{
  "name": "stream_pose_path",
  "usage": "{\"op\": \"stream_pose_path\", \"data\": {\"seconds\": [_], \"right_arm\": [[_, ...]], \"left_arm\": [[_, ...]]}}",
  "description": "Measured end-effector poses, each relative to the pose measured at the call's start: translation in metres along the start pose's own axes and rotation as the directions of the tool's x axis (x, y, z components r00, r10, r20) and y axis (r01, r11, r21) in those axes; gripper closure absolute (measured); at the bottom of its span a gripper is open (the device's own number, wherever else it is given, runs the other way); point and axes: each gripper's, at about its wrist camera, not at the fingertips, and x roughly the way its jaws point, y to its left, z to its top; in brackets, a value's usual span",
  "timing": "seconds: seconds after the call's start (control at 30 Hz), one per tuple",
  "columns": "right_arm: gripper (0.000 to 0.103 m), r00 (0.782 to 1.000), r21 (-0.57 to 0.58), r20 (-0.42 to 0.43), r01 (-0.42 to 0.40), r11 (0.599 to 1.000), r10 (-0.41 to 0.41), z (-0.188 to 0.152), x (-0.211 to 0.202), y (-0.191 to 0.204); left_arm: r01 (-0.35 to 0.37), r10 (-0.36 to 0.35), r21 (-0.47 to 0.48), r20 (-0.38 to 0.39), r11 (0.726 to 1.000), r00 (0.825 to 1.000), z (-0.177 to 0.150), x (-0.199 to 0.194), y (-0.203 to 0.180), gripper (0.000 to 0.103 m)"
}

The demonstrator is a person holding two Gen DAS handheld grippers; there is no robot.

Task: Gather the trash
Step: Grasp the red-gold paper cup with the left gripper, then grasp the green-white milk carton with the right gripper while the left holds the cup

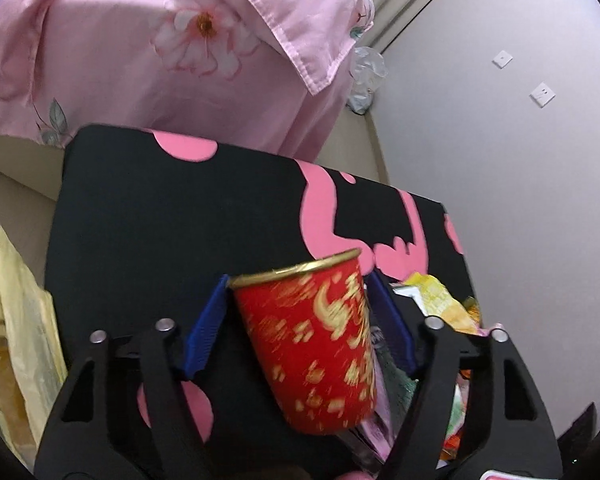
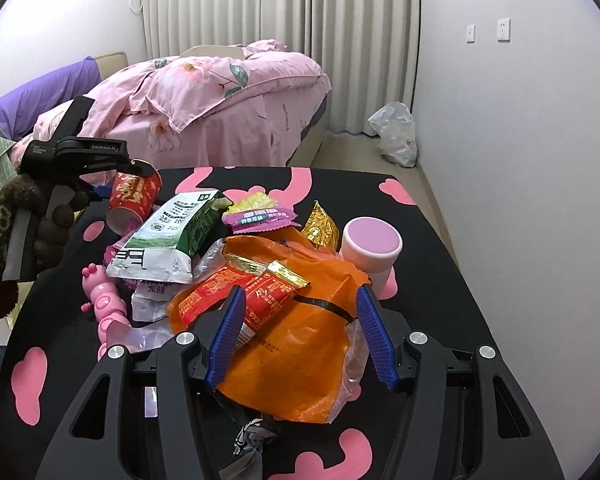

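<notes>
- Broadly, black table (image 2: 440, 216) with pink blotches; its left edge sits close to a yellow plastic bag (image 1: 16, 320) in the left wrist view, with a strip of beige floor between table and bed.
- Far edge of the table faces a bed in a pink floral cover (image 2: 228, 96); open floor runs along the right wall toward a crumpled clear bag (image 2: 394, 134) in the corner by the curtains.
- Left part of the tabletop is bare, and so is the right margin past the pile; both give room to move.
- Left gripper (image 1: 296, 292): jaws partly closed, blue pads flanking a red paper cup (image 1: 312, 344) with gold print. Cup is tilted, gold rim away from the camera. Right pad looks to be against the cup wall; left pad is touching or just beside the rim. Firm contact cannot be told because of blur.
- Right wrist view shows the same cup (image 2: 134, 196) at the table's far left, at the edge of the litter, under the left gripper, which a gloved hand (image 2: 32, 216) holds.
- Trash heap mid-table: green-and-white carton (image 2: 168, 236), purple snack wrapper (image 2: 260, 216), gold foil packet (image 2: 320, 228), orange plastic bag (image 2: 292, 336), red wrapper (image 2: 236, 296).
- Pink toy (image 2: 104, 296) lies left of the heap; pink cylinder (image 2: 372, 248) stands right of it.
- Right gripper (image 2: 300, 336): jaws spread wide, pads either side of the orange bag, clamping nothing.
</notes>
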Motion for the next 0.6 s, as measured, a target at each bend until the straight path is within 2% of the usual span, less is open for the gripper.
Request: {"op": "stream_pose_path", "data": {"seconds": [0.07,0.13,0.27,0.4,0.5,0.6], "right_arm": [[0.049,1.000,-0.010,0.004,0.004,1.000,-0.004,0.002,-0.001,0.002],[0.049,1.000,-0.025,0.007,0.005,1.000,-0.005,0.006,-0.001,0.006],[0.049,1.000,-0.032,0.014,-0.027,0.999,0.028,0.018,-0.003,0.014],[0.049,0.992,-0.038,-0.018,-0.127,0.991,0.126,0.042,0.007,0.029],[0.049,0.977,-0.071,-0.067,-0.207,0.976,0.202,0.064,0.027,0.052],[0.049,0.953,-0.084,-0.143,-0.279,0.956,0.266,0.086,0.058,0.076]], "left_arm": [[0.016,-0.016,0.011,0.011,1.000,1.000,-0.006,-0.009,-0.001,0.046],[0.001,-0.004,0.057,0.049,0.998,0.999,-0.015,-0.022,-0.007,0.048],[-0.073,0.048,0.151,0.162,0.986,0.986,-0.041,-0.062,-0.022,0.051],[-0.115,0.067,0.194,0.238,0.974,0.969,-0.075,-0.098,-0.030,0.051],[-0.160,0.091,0.222,0.292,0.962,0.952,-0.101,-0.121,-0.034,0.051],[-0.185,0.108,0.227,0.313,0.956,0.943,-0.113,-0.133,-0.032,0.051]]}}
